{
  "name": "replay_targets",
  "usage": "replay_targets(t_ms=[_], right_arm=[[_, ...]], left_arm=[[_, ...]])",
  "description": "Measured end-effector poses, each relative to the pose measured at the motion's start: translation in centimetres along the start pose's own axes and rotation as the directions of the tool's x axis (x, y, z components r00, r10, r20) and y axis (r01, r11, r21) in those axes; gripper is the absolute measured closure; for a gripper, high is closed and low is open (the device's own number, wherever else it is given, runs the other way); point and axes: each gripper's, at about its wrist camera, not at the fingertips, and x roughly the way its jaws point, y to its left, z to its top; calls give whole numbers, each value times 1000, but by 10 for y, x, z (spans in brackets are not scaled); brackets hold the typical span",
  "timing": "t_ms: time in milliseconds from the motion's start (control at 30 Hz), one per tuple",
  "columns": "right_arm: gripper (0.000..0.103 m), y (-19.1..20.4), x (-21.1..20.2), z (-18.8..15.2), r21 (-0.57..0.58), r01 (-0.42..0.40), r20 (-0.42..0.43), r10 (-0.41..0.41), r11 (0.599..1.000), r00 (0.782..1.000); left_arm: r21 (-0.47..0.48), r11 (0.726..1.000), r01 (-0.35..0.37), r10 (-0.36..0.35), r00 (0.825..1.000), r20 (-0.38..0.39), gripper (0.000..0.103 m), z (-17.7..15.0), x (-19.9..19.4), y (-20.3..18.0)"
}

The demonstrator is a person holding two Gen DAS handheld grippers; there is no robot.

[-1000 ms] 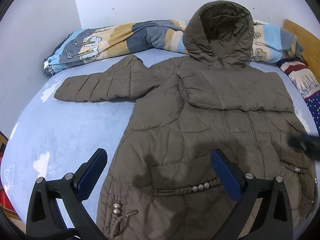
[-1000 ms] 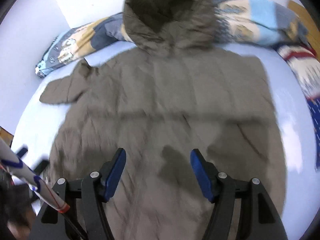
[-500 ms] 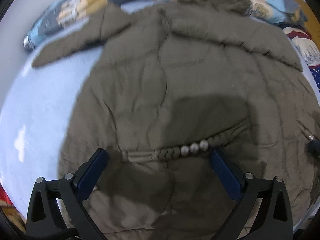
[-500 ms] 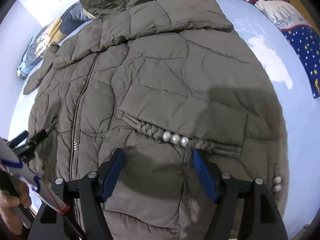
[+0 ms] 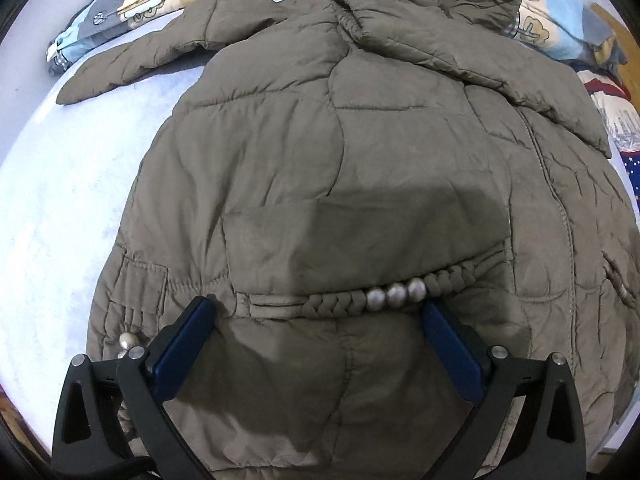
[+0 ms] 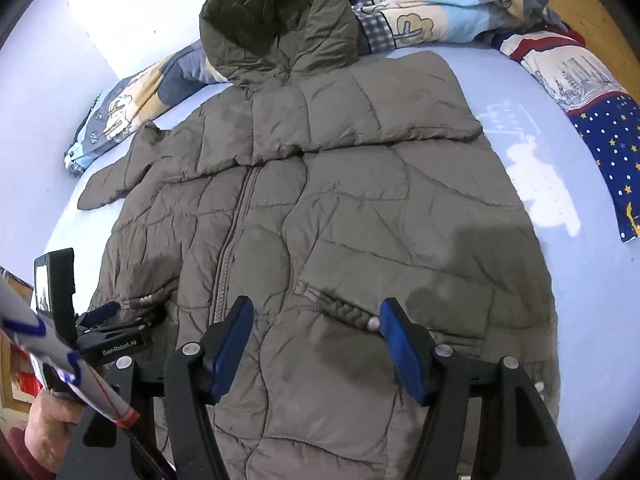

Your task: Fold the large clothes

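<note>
Coat [image 5: 360, 184], olive quilted with a hood, lies front-up and spread flat on a pale blue bed [image 5: 52, 208], directly under both tongs. Left gripper [image 5: 318, 312] stands with jaws wide apart, low over the coat's lower front; its blue pads [image 5: 182, 344] flank a braided pocket trim [image 5: 332, 304] carrying three silver beads [image 5: 396, 294], and nothing is clamped. Whether the fingertips touch the fabric cannot be told. Right gripper [image 6: 316, 312] also has its jaws apart, having just narrowed a little, with only coat surface showing between them and no grip; its right pad covers part of the other pocket's braid [image 6: 348, 312]. The zipper [image 6: 232, 240] runs up the coat left of that gripper. One sleeve [image 5: 132, 64] lies out to the left on the bed; the other is folded across the chest [image 6: 380, 120] in the right wrist view. The hood [image 6: 276, 20] rests against a rolled patterned quilt [image 6: 420, 8] at the head of the bed, and its top is cut off in the left wrist view. The coat's hem is hidden behind both gripper frames. A star-print blanket [image 6: 600, 128] lies at the right edge. In the right wrist view the left gripper's body and a person's hand [image 6: 48, 424] show at lower left, partly hidden by a white rod [image 6: 60, 364] of unclear kind.
</note>
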Motion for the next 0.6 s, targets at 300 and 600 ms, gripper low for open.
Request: replay_targets(t_ms=[300, 600], right_arm=[[33, -3, 8, 2, 8, 14, -14, -14, 1000, 1000], [33, -4, 16, 4, -3, 21, -22, -22, 1000, 1000]], left_arm=[[-11, 999, 38, -38, 999, 26, 0, 1, -21, 7], [-168, 984, 52, -11, 971, 237, 0, 46, -80, 94]])
